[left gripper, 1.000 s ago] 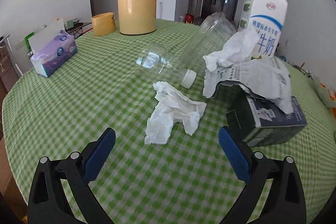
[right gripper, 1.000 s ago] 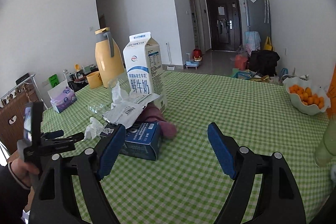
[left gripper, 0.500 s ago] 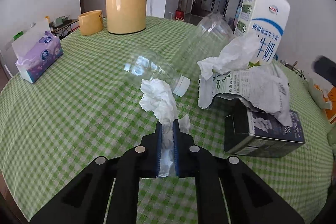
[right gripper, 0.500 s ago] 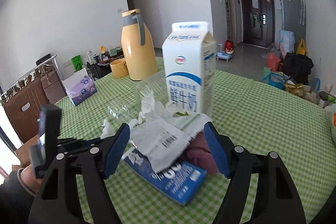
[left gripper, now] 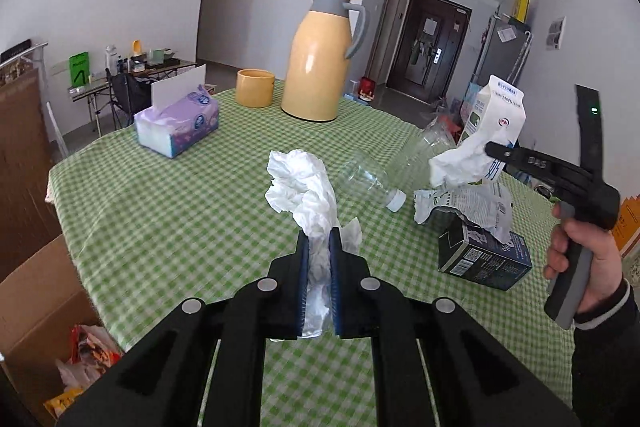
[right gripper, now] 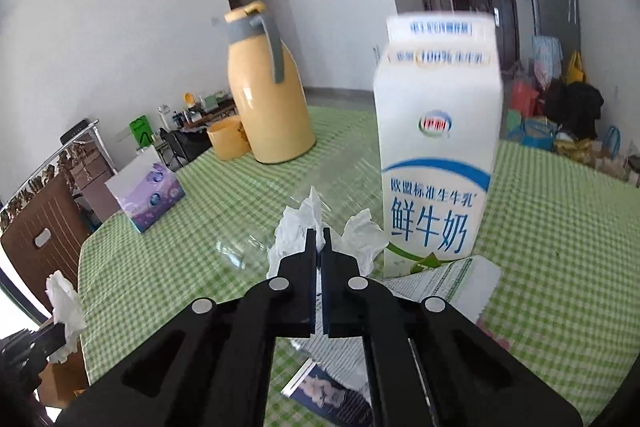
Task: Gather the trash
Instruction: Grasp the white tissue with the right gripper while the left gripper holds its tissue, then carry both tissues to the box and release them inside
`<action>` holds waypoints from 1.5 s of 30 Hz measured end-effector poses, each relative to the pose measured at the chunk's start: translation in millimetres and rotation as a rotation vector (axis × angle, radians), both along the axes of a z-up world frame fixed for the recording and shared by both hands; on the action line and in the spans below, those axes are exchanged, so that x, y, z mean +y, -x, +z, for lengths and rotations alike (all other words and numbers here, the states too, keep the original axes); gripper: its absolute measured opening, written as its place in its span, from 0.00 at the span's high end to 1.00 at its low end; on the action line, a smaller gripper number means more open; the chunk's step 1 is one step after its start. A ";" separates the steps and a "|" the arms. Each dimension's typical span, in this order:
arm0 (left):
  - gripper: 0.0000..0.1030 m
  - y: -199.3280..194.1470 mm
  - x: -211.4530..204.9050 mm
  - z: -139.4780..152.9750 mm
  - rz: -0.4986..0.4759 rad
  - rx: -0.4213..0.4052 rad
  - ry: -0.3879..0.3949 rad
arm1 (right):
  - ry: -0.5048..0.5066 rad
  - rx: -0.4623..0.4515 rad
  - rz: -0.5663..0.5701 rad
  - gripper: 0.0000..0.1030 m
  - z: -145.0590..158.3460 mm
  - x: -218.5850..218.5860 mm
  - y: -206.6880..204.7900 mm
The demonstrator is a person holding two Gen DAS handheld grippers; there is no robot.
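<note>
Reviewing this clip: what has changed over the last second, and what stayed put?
The left tool closed on a crumpled tissue and lifted it off the table. The right tool moved in and has just closed on a second tissue. Milk carton, bottle, thermos and tissue box stayed.

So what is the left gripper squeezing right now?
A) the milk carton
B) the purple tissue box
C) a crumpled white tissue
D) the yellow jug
C: the left gripper is shut on a crumpled white tissue that sticks up from between its blue pads, while the yellow jug, milk carton and purple tissue box stand apart on the table.
</note>
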State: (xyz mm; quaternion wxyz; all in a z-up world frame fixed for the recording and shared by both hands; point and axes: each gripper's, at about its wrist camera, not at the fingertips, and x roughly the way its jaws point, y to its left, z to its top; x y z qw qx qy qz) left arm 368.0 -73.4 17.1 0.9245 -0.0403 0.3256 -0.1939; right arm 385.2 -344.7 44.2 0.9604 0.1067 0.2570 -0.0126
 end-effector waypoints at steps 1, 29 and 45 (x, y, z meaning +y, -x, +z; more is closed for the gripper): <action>0.93 3.5 8.8 -1.3 0.017 0.007 0.008 | 0.005 -0.014 0.013 0.98 6.0 2.7 11.9; 0.93 118.6 61.0 59.7 0.096 -0.228 0.037 | 0.252 -0.051 -0.145 0.98 3.8 48.9 227.2; 0.93 123.8 240.4 7.7 0.496 -0.074 0.007 | 0.169 0.029 0.417 0.98 -30.9 234.4 122.1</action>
